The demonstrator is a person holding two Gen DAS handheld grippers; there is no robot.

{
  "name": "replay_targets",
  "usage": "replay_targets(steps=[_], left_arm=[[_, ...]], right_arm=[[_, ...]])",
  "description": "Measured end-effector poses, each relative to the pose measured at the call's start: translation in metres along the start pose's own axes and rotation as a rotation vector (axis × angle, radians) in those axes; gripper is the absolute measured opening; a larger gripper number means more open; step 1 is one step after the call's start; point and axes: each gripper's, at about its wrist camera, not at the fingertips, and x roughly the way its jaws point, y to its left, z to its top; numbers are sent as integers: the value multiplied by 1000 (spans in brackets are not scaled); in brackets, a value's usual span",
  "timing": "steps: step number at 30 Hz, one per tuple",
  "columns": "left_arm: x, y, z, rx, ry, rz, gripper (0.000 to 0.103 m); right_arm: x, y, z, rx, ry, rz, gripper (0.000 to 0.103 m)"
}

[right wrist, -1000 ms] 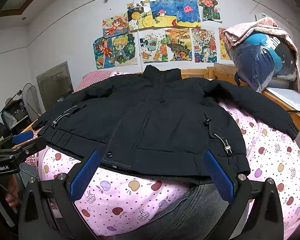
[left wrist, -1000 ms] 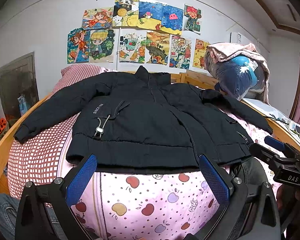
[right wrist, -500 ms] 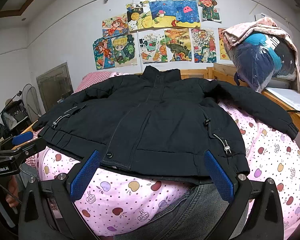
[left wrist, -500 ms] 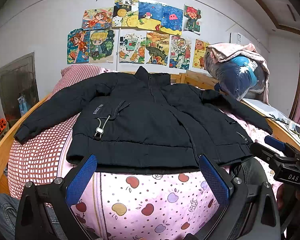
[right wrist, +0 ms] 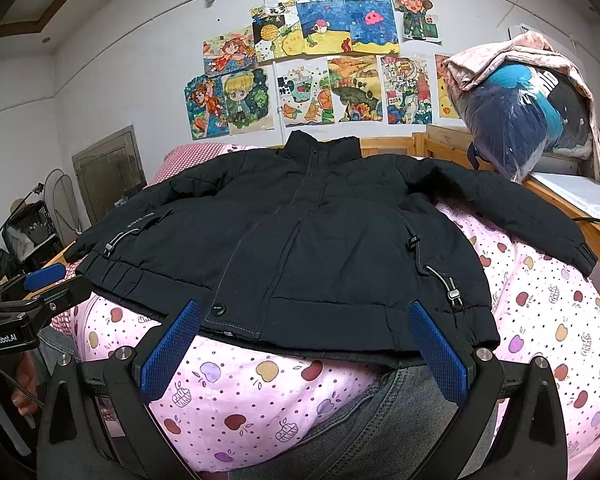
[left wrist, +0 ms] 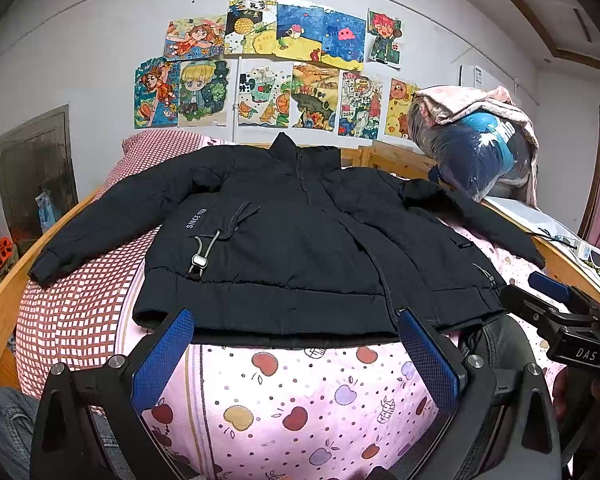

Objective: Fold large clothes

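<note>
Left wrist view showed the black jacket [left wrist: 300,240] spread flat, front up, on the pink apple-print bedding [left wrist: 300,392], collar at 12, hem at 6 just beyond the left gripper [left wrist: 296,356], whose blue pads stood wide apart w/ nothing between them. Right gripper [right wrist: 304,344] likewise gaped empty at the hem's edge, approx centred on the placket. Sleeves lay out at 9 and 3; the left sleeve cuff [left wrist: 46,266] rested on a red checked blanket [left wrist: 72,320]. Nothing looked folded yet, so the job seemed barely begun. Probably best to pinch each cuff through both layers, then carry the sleeves inward across the chest, keeping the padded fabric flat; the drawcord toggle [left wrist: 198,260] could snag a pad. At 2 a bagged bundle of bedding [left wrist: 476,152] sat beside the far shoulder, crowding that side. Wooden bed rail [left wrist: 4,300] ran along 9; drawings [left wrist: 268,72] covered the wall at 12.
</note>
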Motion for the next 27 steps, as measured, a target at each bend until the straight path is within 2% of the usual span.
replay_targets(steps=[27], left_arm=[[0,1,-1,-1,0,1,103]], right_arm=[[2,-4,-1,4,3,2,102]])
